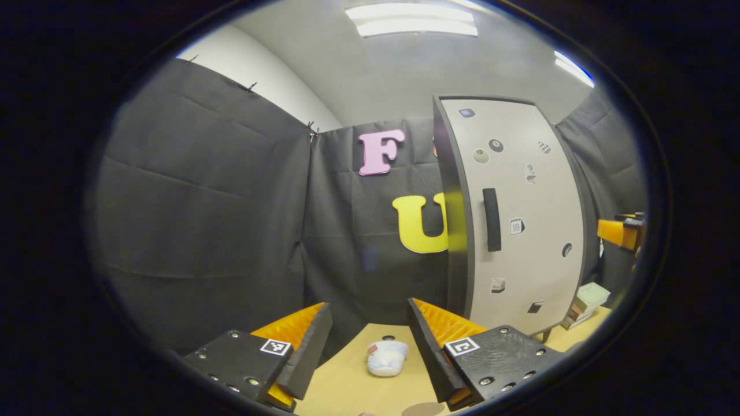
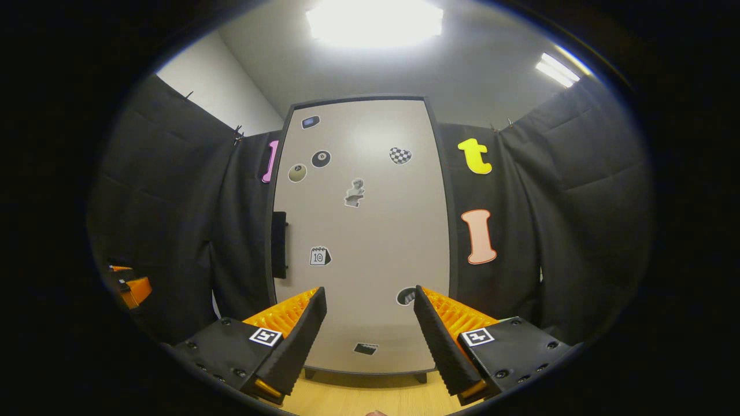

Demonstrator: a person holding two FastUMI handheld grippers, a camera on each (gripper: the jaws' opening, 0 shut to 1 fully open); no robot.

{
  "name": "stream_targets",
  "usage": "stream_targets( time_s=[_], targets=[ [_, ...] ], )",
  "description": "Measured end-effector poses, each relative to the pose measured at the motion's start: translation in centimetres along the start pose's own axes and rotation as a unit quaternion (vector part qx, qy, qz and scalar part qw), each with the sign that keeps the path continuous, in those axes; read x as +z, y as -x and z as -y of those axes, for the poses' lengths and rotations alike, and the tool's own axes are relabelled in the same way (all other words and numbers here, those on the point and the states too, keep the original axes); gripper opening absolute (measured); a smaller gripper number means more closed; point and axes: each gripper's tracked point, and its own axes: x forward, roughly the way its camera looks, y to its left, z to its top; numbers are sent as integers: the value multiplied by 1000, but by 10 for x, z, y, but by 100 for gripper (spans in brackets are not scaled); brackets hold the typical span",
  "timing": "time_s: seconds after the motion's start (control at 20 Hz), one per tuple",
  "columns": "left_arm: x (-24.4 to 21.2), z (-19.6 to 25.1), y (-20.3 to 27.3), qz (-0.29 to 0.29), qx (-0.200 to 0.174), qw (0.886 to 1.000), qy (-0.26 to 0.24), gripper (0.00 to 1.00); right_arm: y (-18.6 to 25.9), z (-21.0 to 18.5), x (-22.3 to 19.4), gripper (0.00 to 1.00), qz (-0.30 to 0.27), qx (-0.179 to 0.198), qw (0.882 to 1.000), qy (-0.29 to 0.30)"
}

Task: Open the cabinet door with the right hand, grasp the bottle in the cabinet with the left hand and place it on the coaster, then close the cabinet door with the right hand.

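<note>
My left gripper (image 1: 370, 341): spread, empty | right gripper (image 2: 370, 335): spread, empty | cabinet door (image 2: 361, 231): flush ahead, handle (image 2: 279, 244) untouched.

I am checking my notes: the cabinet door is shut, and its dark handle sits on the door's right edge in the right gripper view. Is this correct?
Not quite. In the right gripper view the handle sits on the left edge of the cabinet door, not the right. The door is indeed shut.
</note>
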Motion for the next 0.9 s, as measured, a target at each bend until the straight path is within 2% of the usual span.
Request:
stream_targets(
  time_s=[0.4, 0.45, 0.65, 0.9],
  targets=[
    [-14, -63, 19, -17, 53, 998, -7, 79, -62, -69, 38, 96, 14, 60, 998, -15],
    [-16, -71, 22, -19, 60, 998, -7, 81, -69, -78, 40, 96, 14, 64, 998, -11],
    [-23, -103, 33, -25, 87, 996, -11, 79, -95, -109, 40, 94, 3, 79, 997, 1],
    [-31, -133, 42, -35, 108, 993, -16, 81, -120, -135, 40, 95, -8, 78, 997, 10]
  ],
)
